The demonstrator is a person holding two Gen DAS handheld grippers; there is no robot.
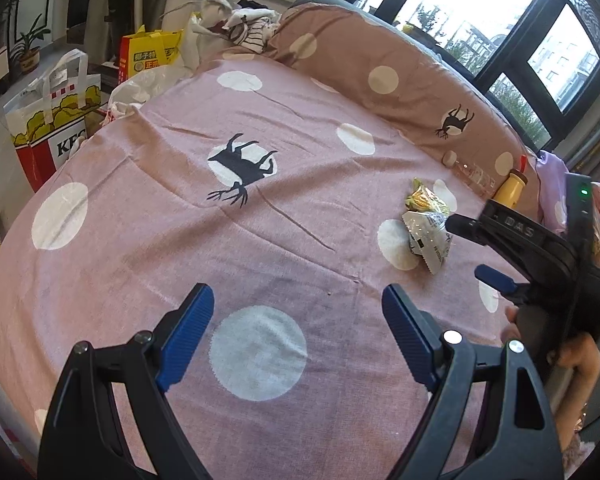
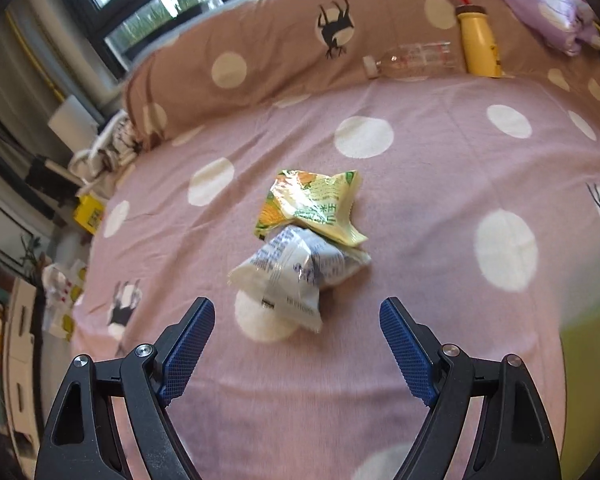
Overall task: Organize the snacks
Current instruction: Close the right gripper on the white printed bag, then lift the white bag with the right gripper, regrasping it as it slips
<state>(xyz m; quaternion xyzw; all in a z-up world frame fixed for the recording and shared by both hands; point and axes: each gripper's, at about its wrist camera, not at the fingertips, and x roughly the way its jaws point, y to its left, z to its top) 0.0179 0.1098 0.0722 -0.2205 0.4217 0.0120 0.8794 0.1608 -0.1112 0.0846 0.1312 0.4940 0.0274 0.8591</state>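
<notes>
A pink spotted sheet covers the bed and fills both views; two snack packs lie on it, touching, near the middle of the right wrist frame. The green pack sits just above the white pack in that view, its lower edge overlapping the white one; both are crumpled and lie flat on the sheet. The right gripper stands at the bottom centre of its frame with its jaws spread wide and nothing between them; the white pack's lower corner reaches down near the line between the blue fingertips, but neither pad touches it.

In the left wrist view the same pair shows at centre right, the green pack above the white pack; the right gripper comes in from the right edge, one black tip just beside the white pack, a hand partly seen below it. The left gripper sits at the bottom centre over bare sheet, jaws wide apart, holding nothing, well apart from the packs.

Along the brown bolster at the top of the right wrist frame, a clear bottle lies on its side beside an upright yellow bottle; a lilac cloth lies at upper right. At the left of the left wrist frame, a KFC bag stands off the bed.
</notes>
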